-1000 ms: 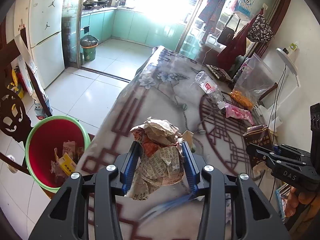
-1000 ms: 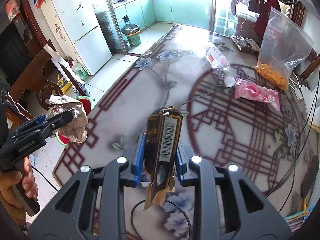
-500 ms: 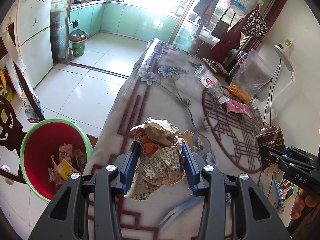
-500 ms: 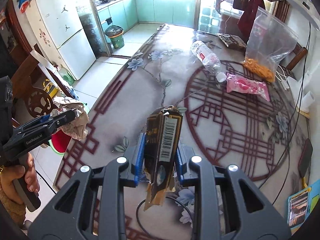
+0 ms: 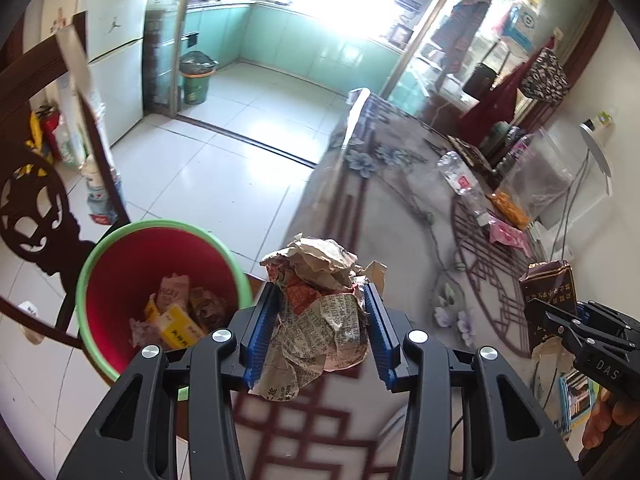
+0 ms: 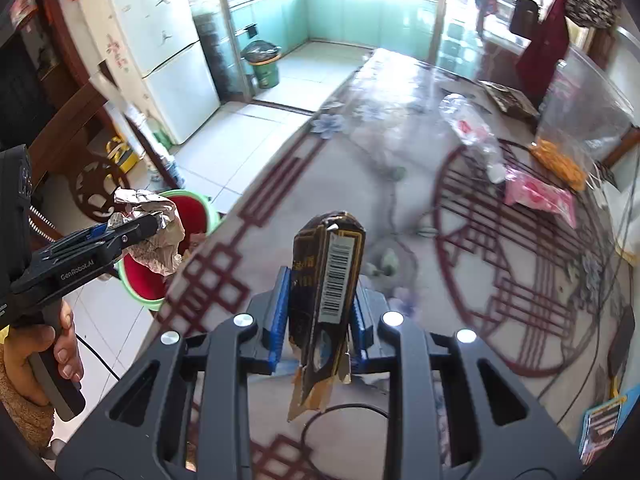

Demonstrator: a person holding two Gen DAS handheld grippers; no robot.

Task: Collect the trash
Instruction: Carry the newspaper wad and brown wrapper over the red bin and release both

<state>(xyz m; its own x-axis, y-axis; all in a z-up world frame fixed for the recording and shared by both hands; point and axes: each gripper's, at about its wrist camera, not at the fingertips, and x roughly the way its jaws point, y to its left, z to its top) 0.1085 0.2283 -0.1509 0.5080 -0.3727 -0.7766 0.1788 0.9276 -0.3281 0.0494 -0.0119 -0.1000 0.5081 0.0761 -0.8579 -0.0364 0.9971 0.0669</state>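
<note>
Left claw (image 5: 320, 332) pinches a crumpled paper wad (image 5: 318, 312) between its blue pads, held above the near-left edge of the tabletop (image 5: 400, 216), just right of the red bin (image 5: 120, 280) with the green rim standing on the floor tiles (image 5: 224, 176). The bin holds wrappers and paper scraps. Right claw (image 6: 320, 320) pinches a dark carton (image 6: 326, 280), barcode side facing the camera, upright above the near part of the tabletop. Farther right on the patterned cloth lie a clear bottle (image 6: 472, 132), a pink packet (image 6: 536, 196) and a clear bag (image 6: 580, 120) with orange contents. A hand (image 6: 48, 344) grips the left claw's handle.
</note>
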